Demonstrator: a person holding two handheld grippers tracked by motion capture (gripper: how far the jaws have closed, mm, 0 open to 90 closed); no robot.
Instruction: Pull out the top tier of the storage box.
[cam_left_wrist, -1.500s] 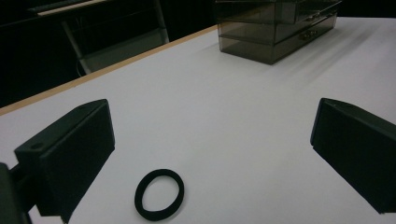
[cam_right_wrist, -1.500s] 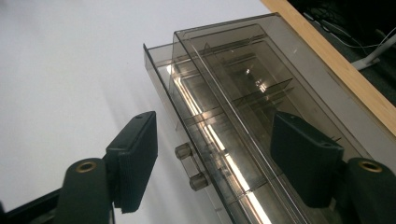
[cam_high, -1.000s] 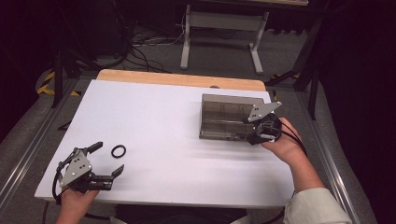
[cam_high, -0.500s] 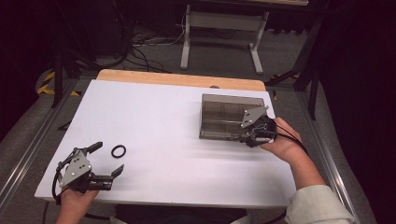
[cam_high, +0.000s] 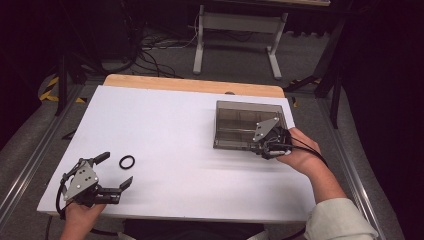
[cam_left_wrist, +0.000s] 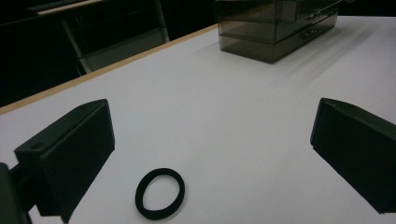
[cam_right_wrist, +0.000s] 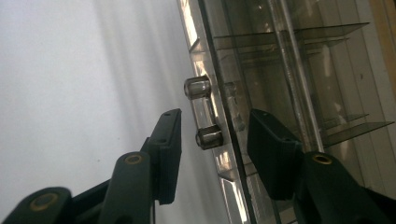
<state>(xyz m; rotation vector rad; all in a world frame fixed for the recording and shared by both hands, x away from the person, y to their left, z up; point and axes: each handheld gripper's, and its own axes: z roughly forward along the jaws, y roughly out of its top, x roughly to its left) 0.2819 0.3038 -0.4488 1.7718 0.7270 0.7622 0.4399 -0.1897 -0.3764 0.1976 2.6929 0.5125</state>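
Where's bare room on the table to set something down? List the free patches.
The wide middle of the table, between the ring and the box, is bare, as is the far left corner. Crowded: the box's front, where the right tool sits, and the near-left corner by the left tool.

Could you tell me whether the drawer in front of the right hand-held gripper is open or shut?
Shut: the drawer front sits flush with the organiser, its knob between the right hand-held gripper open jaws.

A white tabletop (cam_high: 180, 135) with a bare wooden strip along its far edge carries two things. A smoky, see-through drawer box (cam_high: 245, 122) stands toward the far right, near the right edge. A small black ring (cam_high: 127, 161) lies flat near the front left, well apart from the box.
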